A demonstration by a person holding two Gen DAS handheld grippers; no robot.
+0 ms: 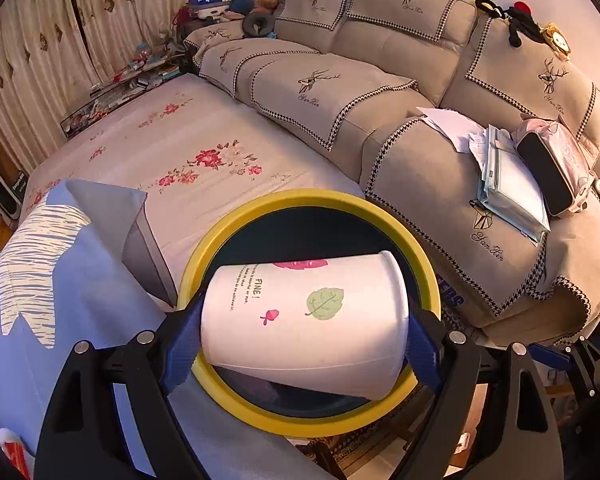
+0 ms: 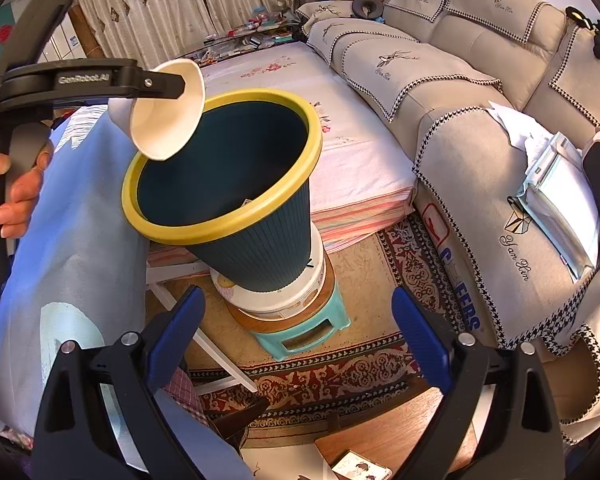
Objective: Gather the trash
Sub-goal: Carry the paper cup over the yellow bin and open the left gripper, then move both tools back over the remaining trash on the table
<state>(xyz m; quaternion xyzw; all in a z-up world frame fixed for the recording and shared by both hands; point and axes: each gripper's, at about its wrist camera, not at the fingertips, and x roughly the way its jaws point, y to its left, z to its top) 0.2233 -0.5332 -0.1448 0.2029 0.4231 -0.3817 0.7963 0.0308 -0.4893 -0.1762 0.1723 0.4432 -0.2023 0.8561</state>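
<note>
My left gripper [image 1: 304,332] is shut on a white paper cup [image 1: 304,320] printed with a green leaf and pink marks. It holds the cup on its side right above the mouth of a dark blue ribbed bin with a yellow rim [image 1: 428,264]. In the right wrist view the same cup [image 2: 168,116] hangs over the bin's near-left rim [image 2: 220,232], with the left gripper [image 2: 180,86] clamped on it. My right gripper [image 2: 296,320] is open and empty, lower down in front of the bin.
The bin stands on a white tub [image 2: 276,300] on a teal stool [image 2: 300,336] over a patterned rug [image 2: 380,376]. A blue cloth-covered surface [image 2: 80,240] lies left. A floral-sheeted table [image 1: 188,152] and a grey sofa [image 1: 380,92] with papers [image 1: 508,184] stand behind.
</note>
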